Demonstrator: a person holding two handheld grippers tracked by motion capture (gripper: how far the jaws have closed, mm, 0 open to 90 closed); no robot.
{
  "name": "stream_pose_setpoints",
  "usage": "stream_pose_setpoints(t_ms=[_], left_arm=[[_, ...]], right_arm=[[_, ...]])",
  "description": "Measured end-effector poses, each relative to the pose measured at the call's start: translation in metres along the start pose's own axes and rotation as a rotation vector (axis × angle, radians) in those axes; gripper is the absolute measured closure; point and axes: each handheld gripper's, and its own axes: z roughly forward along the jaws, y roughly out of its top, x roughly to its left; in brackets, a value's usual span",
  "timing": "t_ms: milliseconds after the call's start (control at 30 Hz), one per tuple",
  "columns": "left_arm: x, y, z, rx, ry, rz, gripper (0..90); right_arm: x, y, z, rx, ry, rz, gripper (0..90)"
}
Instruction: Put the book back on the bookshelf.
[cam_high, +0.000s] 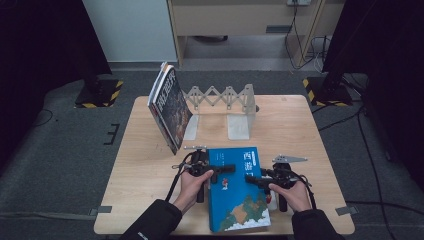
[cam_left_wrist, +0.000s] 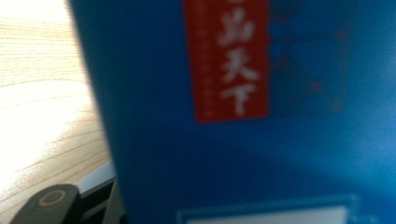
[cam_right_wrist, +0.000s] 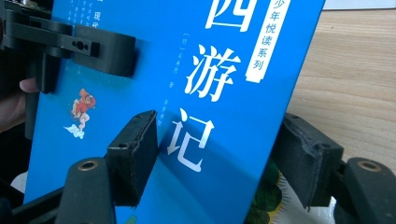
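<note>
The jaws of the right gripper (cam_right_wrist: 217, 158) stand on both sides of the blue book (cam_right_wrist: 154, 93), one pad against the cover and the other behind the right edge, so they pinch the book between them. The jaws of the left gripper (cam_high: 223, 168) reach over the left edge of the same book (cam_high: 236, 187); in the left gripper view the cover (cam_left_wrist: 257, 140) is very close and blurred, so I cannot tell if these jaws press on it or only lie around it.

From the high view, the blue book is on the near part of the wooden table (cam_high: 145, 165), between the two hands, and its lower corner comes to the near table edge. It has white characters and a small red figure on the cover. The left hand (cam_high: 192, 187) and the right hand (cam_high: 295, 195) each grip a handle.

Farther back, a dark book (cam_high: 170, 107) leans tilted against a grey folding bookstand (cam_high: 225, 107), well apart from the blue book.
</note>
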Motion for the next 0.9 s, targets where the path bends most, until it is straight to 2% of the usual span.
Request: stream_pose_setpoints(t_ms=[33,300,533,667,767,900], left_arm=[[-0.001,0.000,-0.001,-0.003,0.003,-0.006,55.4],[-0.011,0.004,-0.008,-0.004,0.010,0.034,59.8],[-0.027,0.017,-0.021,0.002,0.036,0.123,60.7],[-0.039,0.024,-0.029,-0.001,0.041,0.167,60.8],[-0.045,0.029,-0.037,-0.014,0.040,0.179,60.9],[-0.052,0.037,-0.052,-0.057,0.038,0.190,60.9]], right_arm=[[0.000,0.000,0.000,0.002,-0.002,-0.008,32.8],[0.000,0.000,-0.003,-0.028,0.018,-0.016,31.5],[0.000,0.003,-0.007,-0.072,0.048,-0.016,31.4],[-0.002,0.006,-0.013,-0.135,0.065,-0.001,30.7],[-0.005,0.007,-0.019,-0.170,0.053,0.007,29.5],[-0.011,0.007,-0.025,-0.203,0.028,0.018,28.8]])
